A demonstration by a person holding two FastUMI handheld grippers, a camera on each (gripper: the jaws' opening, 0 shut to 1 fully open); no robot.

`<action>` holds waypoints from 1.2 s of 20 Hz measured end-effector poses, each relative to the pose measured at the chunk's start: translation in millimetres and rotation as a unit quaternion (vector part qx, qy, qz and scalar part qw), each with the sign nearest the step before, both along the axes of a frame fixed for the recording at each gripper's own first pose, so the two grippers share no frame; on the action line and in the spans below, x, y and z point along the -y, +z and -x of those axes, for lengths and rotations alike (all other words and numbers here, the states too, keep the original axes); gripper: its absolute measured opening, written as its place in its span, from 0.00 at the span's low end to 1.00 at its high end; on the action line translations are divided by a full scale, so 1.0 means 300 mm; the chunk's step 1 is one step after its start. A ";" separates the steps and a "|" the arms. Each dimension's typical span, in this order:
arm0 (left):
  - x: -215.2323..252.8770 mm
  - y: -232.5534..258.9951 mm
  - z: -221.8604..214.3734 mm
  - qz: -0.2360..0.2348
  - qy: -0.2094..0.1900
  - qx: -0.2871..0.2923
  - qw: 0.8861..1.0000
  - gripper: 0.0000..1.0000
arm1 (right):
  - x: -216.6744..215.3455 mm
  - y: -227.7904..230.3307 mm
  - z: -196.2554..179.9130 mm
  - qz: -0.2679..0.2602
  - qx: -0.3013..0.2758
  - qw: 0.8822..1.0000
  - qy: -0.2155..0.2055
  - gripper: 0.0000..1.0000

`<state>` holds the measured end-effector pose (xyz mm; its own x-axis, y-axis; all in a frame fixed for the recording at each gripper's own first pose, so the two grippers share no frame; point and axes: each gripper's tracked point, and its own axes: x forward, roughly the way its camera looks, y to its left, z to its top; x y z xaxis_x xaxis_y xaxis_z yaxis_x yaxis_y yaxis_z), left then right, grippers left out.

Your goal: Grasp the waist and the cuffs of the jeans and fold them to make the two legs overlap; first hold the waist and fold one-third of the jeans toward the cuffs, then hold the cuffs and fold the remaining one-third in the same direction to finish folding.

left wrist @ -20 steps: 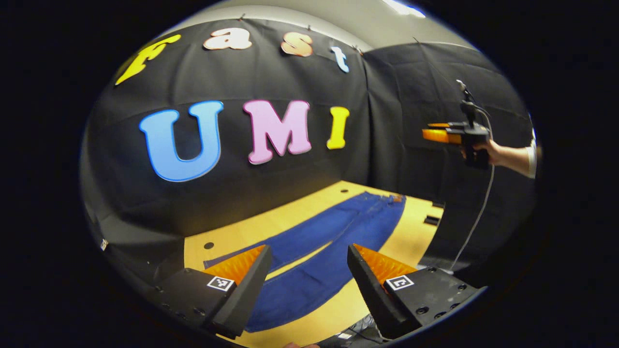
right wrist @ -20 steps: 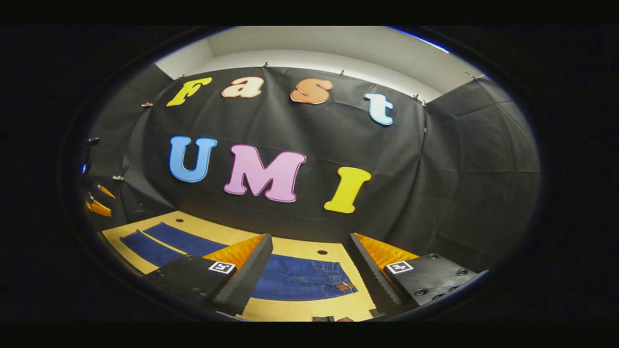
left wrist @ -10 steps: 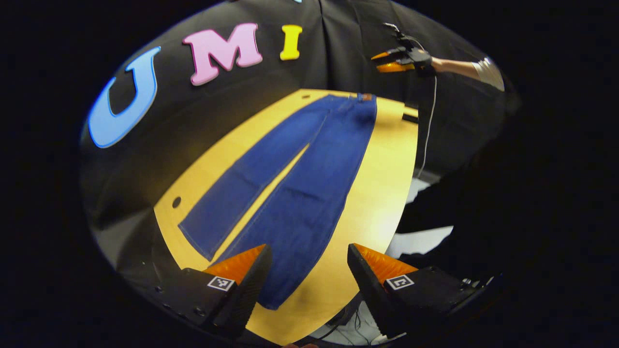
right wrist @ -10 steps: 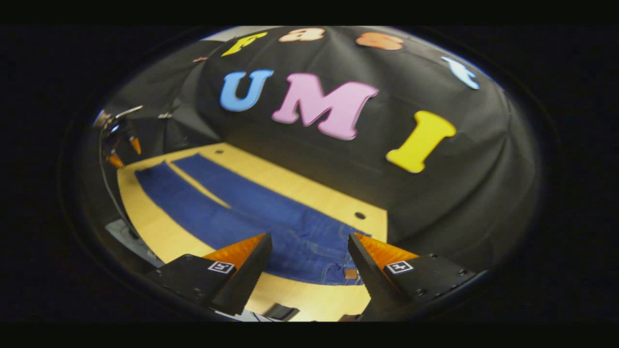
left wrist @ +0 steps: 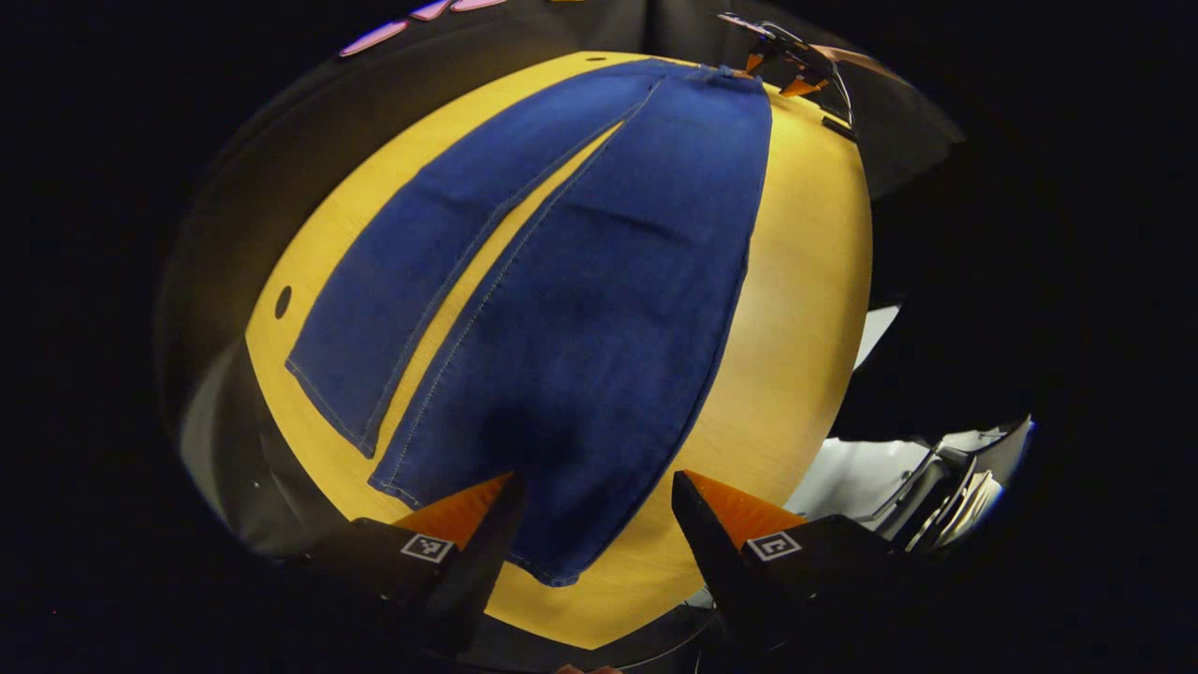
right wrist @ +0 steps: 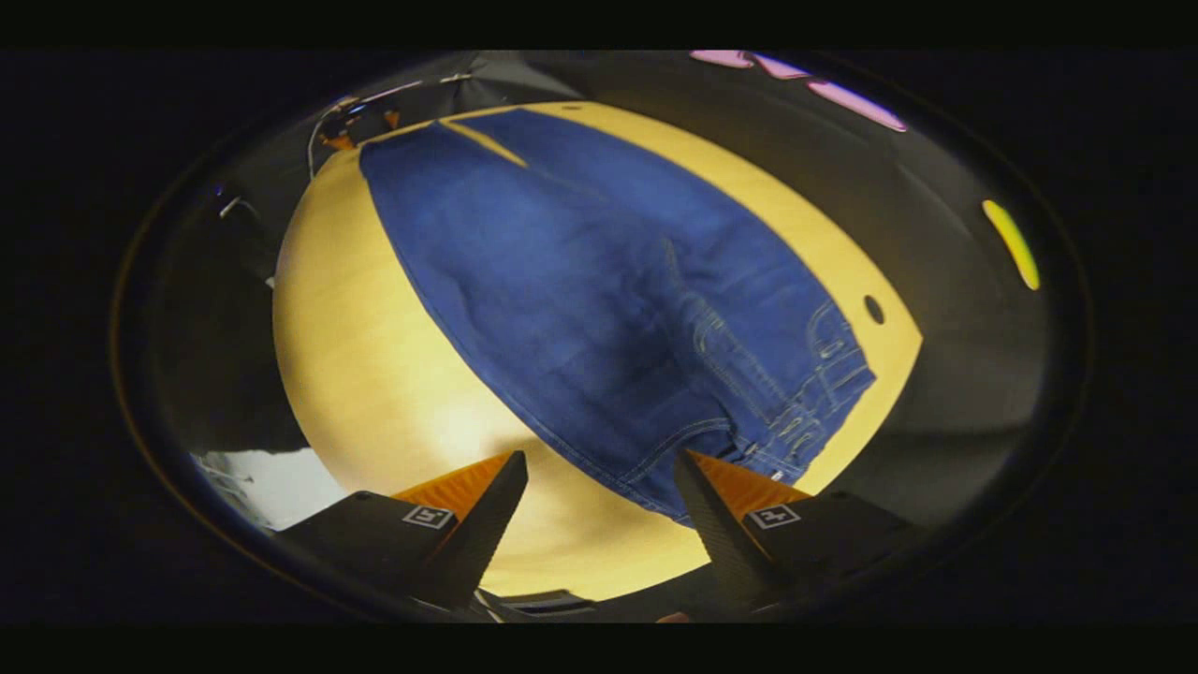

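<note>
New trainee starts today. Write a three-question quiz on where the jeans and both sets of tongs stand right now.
1. True or false: the two legs of the jeans already overlap.
2. Which end of the jeans lies nearest the right tongs? A. cuffs B. waist C. knee
3. Fill in: both the left tongs and the right tongs are ____ and hold nothing.

Key: 1. False: the legs lie side by side on the table, with a gap between them. 2. B. 3. open.
</note>
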<state>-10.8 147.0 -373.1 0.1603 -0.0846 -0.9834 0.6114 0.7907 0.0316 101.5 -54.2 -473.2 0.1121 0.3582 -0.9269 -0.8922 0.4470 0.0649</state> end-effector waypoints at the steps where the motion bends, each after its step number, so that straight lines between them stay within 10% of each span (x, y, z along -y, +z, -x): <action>1: -0.011 -0.021 0.014 -0.006 -0.012 -0.021 1.000 0.97 | -0.002 -0.034 0.001 0.008 -0.021 1.000 0.003 0.97; 10: -0.093 -0.130 0.029 -0.043 -0.003 -0.087 0.995 0.96 | 0.007 -0.108 -0.015 0.029 -0.083 0.995 -0.050 0.96; 13: -0.126 -0.135 0.008 -0.041 0.028 -0.071 0.996 0.65 | -0.011 -0.097 -0.067 0.007 -0.090 0.983 -0.157 0.76; 16: -0.141 -0.116 -0.033 -0.031 0.064 -0.068 0.995 0.08 | 0.009 -0.085 -0.137 -0.017 -0.079 0.967 -0.243 0.17; 24: -0.212 0.021 -0.105 0.007 0.173 -0.055 0.983 0.09 | 0.012 0.049 -0.176 -0.085 -0.059 0.944 -0.315 0.18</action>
<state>20.6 210.5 -366.9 0.0753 -0.0576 -0.9955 0.3051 0.9518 -0.0320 154.3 -57.7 -458.5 0.2515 0.3991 -0.8817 -0.4356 0.8602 0.2651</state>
